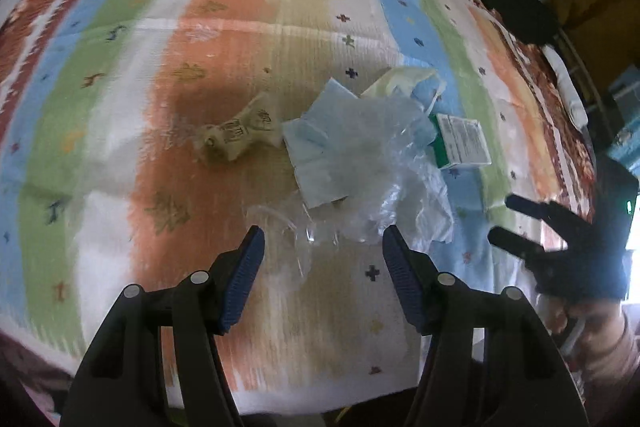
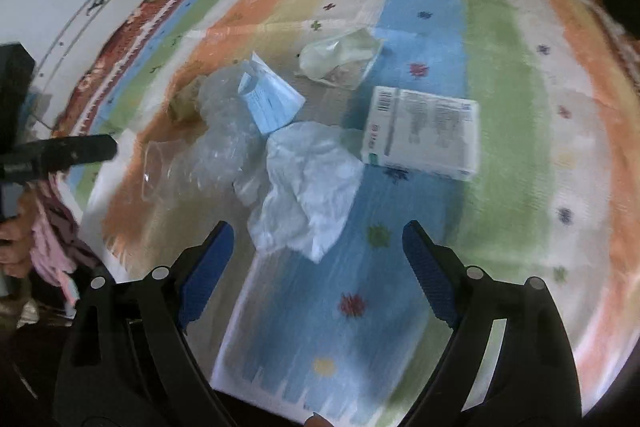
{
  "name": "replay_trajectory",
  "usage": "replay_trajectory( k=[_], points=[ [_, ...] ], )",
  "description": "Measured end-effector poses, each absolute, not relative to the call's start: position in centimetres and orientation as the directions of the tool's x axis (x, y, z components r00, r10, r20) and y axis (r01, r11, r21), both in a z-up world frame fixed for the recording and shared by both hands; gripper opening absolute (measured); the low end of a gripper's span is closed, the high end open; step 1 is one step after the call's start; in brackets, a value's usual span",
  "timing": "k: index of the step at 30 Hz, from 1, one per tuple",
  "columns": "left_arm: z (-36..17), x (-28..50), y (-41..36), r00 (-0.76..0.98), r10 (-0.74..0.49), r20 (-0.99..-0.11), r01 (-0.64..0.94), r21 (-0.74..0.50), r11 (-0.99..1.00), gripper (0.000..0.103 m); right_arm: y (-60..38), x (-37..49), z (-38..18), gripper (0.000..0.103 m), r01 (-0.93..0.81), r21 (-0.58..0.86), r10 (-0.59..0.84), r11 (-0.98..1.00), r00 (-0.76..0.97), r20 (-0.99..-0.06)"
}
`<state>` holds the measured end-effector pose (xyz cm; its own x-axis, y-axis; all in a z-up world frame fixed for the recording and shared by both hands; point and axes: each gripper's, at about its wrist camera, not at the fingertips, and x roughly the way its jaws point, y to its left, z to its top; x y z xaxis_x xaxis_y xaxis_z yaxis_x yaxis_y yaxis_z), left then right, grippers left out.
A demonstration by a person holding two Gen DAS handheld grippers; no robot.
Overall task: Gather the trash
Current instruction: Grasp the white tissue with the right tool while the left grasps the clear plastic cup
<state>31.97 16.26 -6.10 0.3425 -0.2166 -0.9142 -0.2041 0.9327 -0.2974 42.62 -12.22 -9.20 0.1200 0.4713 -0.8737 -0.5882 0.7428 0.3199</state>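
1. Left wrist view: a striped rug [image 1: 248, 39] fills the frame.
2. The trash lies at centre on it: clear crumpled plastic [image 1: 372, 163] over a blue paper sheet [image 1: 316, 151], a green-and-white carton [image 1: 464, 143] at right, a crumpled tan wrapper [image 1: 240, 135] at left.
3. Left gripper [image 1: 323, 239], bottom centre: jaws apart, empty.
4. Right wrist view: right gripper [image 2: 318, 233], jaws wide apart, empty, just below white crumpled paper [image 2: 308, 187].
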Motion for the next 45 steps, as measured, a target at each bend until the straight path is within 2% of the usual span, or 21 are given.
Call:
replay_trajectory(
  k=[4,10,14,19,23,26,29,30,31,32,34,38,45],
  points=[
    [-8.2,32.6,17.0,0.292,-0.207,-0.934,-0.220,-0.276,0.936,0.059,-10.3,43.7,-11.1,0.076,-0.620,0.286,0.429,0.730,0.091,-0.899],
    [-8.0,31.8,17.2,0.286,-0.178,-0.942,-0.252,-0.253,0.934,0.059,-8.5,42.5,-11.1,0.076,-0.639,0.249,0.396,0.728,0.095,-0.913],
    [-7.8,30.9,17.7,0.310,-0.243,-0.919,-0.297,-0.337,0.894,0.059,-8.5,41.5,-11.6,0.075,-0.616,0.221,0.382,0.756,0.142,-0.913],
    [-6.9,30.0,18.3,0.341,-0.118,-0.932,-0.372,-0.249,0.894,0.059,-8.7,40.9,-12.2,0.074,-0.568,0.241,0.373,0.787,0.128,-0.919],
    [-7.2,30.2,17.7,0.312,-0.185,-0.932,-0.383,-0.301,0.874,0.058,-8.5,41.4,-12.7,0.074,-0.551,0.245,0.370,0.798,0.126,-0.920],
    [-7.7,31.0,17.1,0.306,-0.144,-0.941,-0.380,-0.260,0.888,0.058,-8.4,42.4,-14.1,0.067,-0.532,0.228,0.338,0.815,0.118,-0.934],
    [-9.0,32.3,16.6,0.279,-0.143,-0.950,-0.375,-0.245,0.894,0.058,-8.4,42.9,-15.0,0.064,-0.533,0.223,0.334,0.816,0.120,-0.935],
    [-9.4,32.7,16.5,0.276,-0.135,-0.952,-0.375,-0.236,0.896,0.056,-8.4,43.1,-15.1,0.063,-0.527,0.230,0.341,0.818,0.122,-0.932],
    [-9.7,33.0,16.5,0.273,-0.126,-0.954,-0.377,-0.227,0.898,0.055,-8.3,43.2,-15.1,0.058,-0.525,0.223,0.337,0.821,0.133,-0.932],
    [-10.2,33.4,16.4,0.269,-0.124,-0.955,-0.379,-0.223,0.898,0.050,-8.2,43.2,-15.0,0.046,-0.534,0.203,0.326,0.821,0.146,-0.934],
    [-11.0,33.7,16.1,0.255,-0.126,-0.959,-0.370,-0.218,0.903,0.041,-7.9,43.0,-14.9,0.029,-0.553,0.180,0.313,0.814,0.157,-0.937],
    [-11.6,33.2,15.6,0.271,-0.114,-0.956,-0.351,-0.209,0.913,0.007,-7.6,42.4,-14.6,0.005,-0.569,0.175,0.312,0.804,0.152,-0.938],
    [-7.9,30.3,15.5,0.334,-0.078,-0.939,-0.356,-0.202,0.913,0.004,-9.9,39.5,-10.6,0.003,-0.560,0.202,0.351,0.803,0.171,-0.921]
  ],
)
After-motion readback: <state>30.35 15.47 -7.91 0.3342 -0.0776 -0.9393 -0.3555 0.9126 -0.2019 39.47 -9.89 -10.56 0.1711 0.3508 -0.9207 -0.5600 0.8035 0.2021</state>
